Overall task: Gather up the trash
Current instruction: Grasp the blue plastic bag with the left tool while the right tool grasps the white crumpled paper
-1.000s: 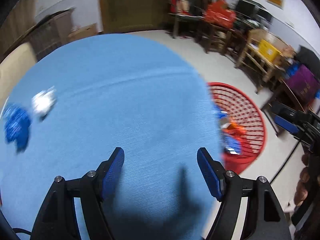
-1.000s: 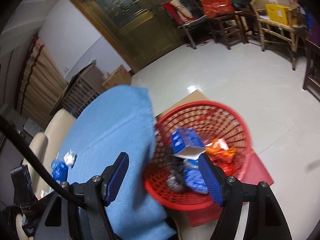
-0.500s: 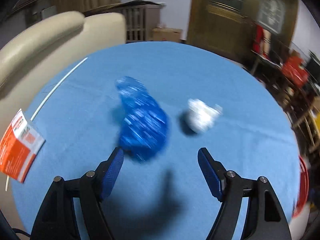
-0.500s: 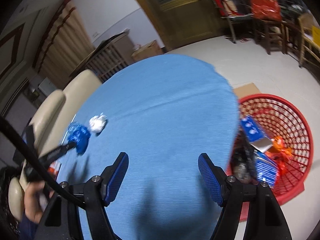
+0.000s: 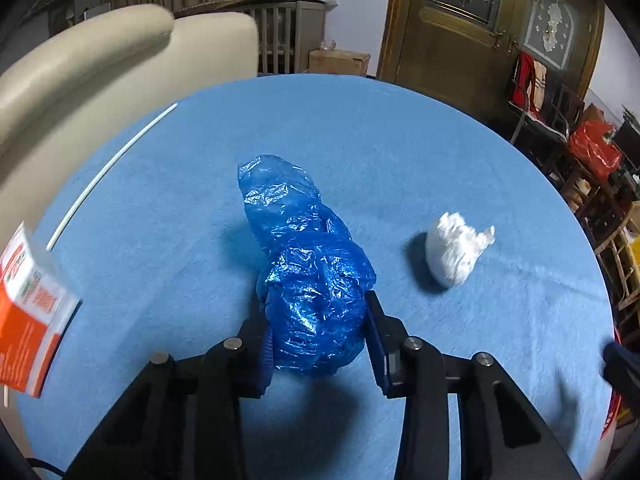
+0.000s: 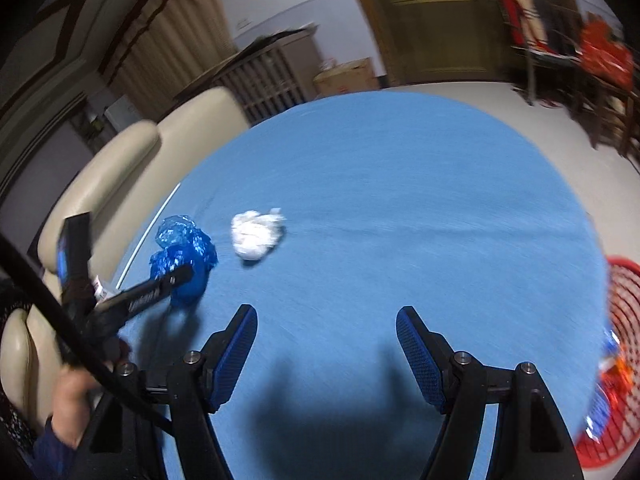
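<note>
Blue plastic bag (image 5: 316, 276) sits between the left tool (image 5: 318, 334), its jaws closing on it — flimsy film could slip free; the right tool (image 6: 326, 354) hangs unclenched, empty.

The left tool (image 5: 318, 334), seen a second ago over bare blue tabletop (image 5: 400, 152) beside the red basket (image 6: 624, 308), is now brought across to the crumpled blue plastic bag (image 5: 316, 280). Its jaws, spread wide half a second ago with the bag ahead of them, are closing, and the bag is now pressed between the pads. The right tool (image 6: 326, 344), earlier held over the basket, is now swung over the tabletop, and the white paper wad (image 6: 258, 234) is seen nearer.
</note>
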Demonstrator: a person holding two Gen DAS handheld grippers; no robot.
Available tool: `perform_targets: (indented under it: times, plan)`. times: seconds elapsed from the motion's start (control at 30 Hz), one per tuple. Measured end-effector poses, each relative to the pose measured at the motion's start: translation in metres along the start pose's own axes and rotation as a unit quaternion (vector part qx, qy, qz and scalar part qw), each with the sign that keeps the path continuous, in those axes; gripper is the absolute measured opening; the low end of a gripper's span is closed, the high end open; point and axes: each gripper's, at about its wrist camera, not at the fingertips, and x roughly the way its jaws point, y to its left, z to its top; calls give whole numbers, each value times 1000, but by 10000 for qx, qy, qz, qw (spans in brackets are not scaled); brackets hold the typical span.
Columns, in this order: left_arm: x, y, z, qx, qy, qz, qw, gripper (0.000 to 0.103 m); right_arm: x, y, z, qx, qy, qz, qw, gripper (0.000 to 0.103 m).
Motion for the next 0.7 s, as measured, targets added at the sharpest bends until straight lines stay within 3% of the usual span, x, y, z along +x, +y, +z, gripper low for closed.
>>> perform_targets:
  times: [0.13,0.4,0.43,0.47,0.5,0.7]
  plan:
    - [-9,11,-10,-27,-11,23,10000,40,55,41,27,-413,160,147,9989,76]
    - [-24,32,-24,-171,-36,23,9998,39,133,86,55,-807,376,-401,9952,75]
    - [-24,32,-24,-184,-30,26,9998,39,138,87,56,-827,432,-415,9948,72]
    - [-22,33,-24,-194,-9,31,9998,39,144,89,54,-873,506,-478,9938,61]
    - [-22,33,-25,-202,13,37,9998,39,148,89,53,-901,581,-493,9930,36]
    - [-32,30,-30,-222,-22,77,9997,39,111,85,38,-1052,341,-324,9933,35]
